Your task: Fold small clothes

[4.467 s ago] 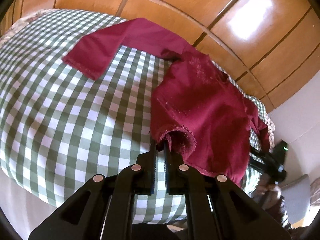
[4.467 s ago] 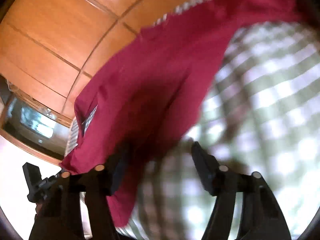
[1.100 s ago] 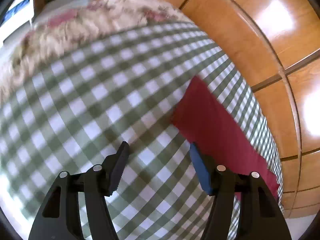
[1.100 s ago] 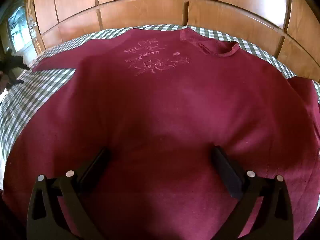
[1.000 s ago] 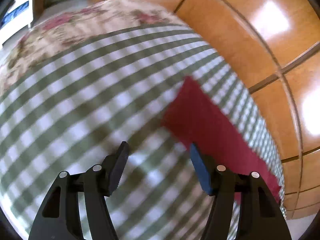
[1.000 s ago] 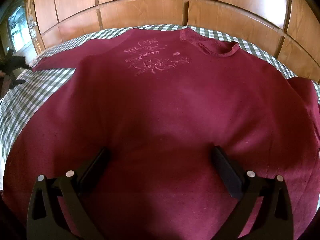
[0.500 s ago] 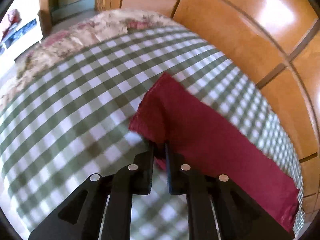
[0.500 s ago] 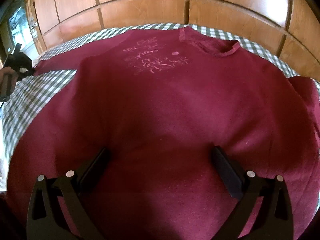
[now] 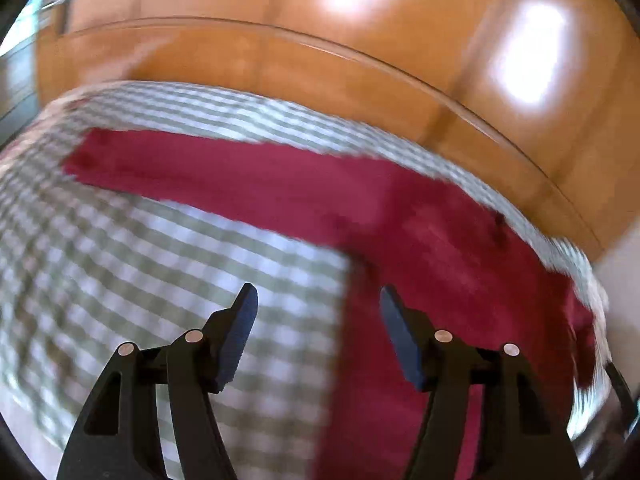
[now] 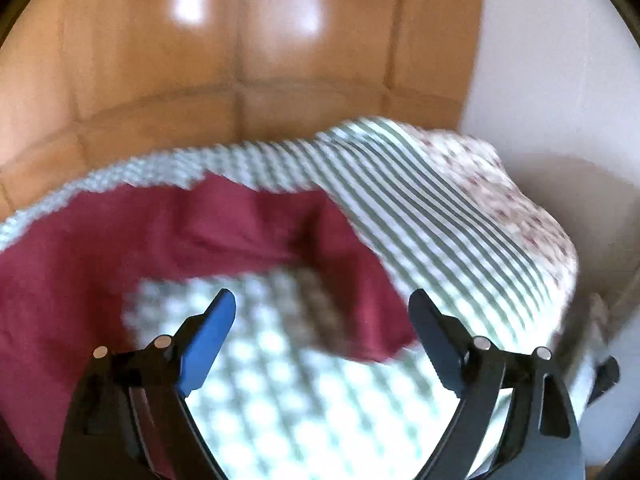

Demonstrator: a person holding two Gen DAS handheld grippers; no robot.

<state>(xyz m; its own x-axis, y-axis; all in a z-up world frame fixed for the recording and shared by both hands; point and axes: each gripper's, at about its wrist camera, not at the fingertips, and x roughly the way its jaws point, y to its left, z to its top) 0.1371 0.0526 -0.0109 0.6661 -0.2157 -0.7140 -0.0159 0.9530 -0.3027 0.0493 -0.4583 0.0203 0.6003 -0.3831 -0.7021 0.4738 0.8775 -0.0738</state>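
Note:
A dark red long-sleeved top (image 9: pixel 432 248) lies on a green and white checked cloth (image 9: pixel 168 264). In the left wrist view one sleeve (image 9: pixel 208 172) stretches out flat to the left and the body runs down the right. My left gripper (image 9: pixel 318 304) is open and empty, above the cloth at the body's left edge. In the right wrist view the other sleeve (image 10: pixel 360 280) curls around a patch of checked cloth (image 10: pixel 256 344). My right gripper (image 10: pixel 322 308) is open and empty over that patch. Both views are blurred.
Orange wooden panelling (image 9: pixel 360 60) rises right behind the far edge of the surface. A floral cover (image 10: pixel 516 200) shows under the checked cloth at the right corner, with a white wall (image 10: pixel 560 80) beyond it.
My left gripper, shut on the sleeve's end half a second ago, has opened and swung right towards the body. My right gripper has swung from over the body to the right sleeve.

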